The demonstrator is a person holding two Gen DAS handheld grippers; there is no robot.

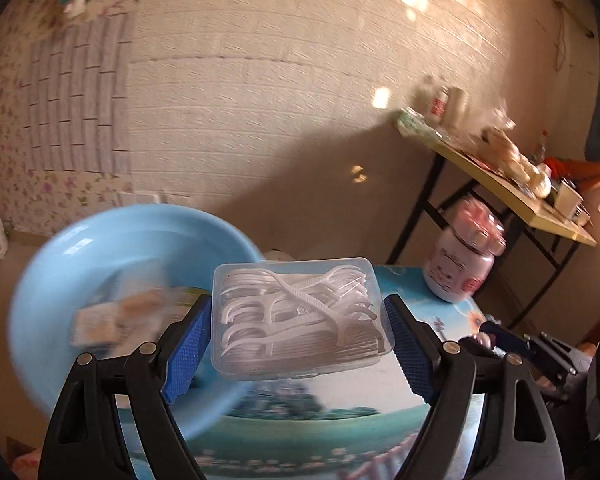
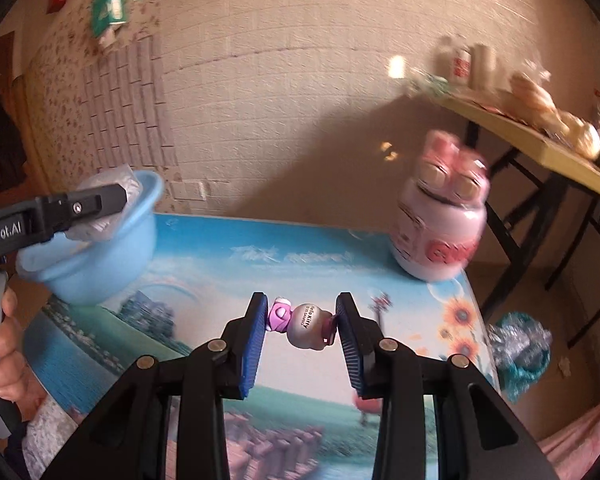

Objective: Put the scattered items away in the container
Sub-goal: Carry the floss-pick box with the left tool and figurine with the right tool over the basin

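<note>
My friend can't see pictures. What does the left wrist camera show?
The left gripper holds a clear box of white floss picks beside a light blue bowl, above a table with a landscape print. A pink jar stands farther back.

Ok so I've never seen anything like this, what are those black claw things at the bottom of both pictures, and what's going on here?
Those claws are two handheld grippers, one in each of a person's hands; there is no robot arm. Each picture comes from a camera mounted on one gripper, looking forward along its blue-padded fingers.

In the left gripper's view, the left gripper is clamped on a clear box of floss picks, held next to a light blue bowl that already holds some small packets.

In the right gripper's view, the right gripper is holding a small Hello Kitty figure above a table covered in a landscape print. A pink and white jar stands at the table's far right corner.
</note>
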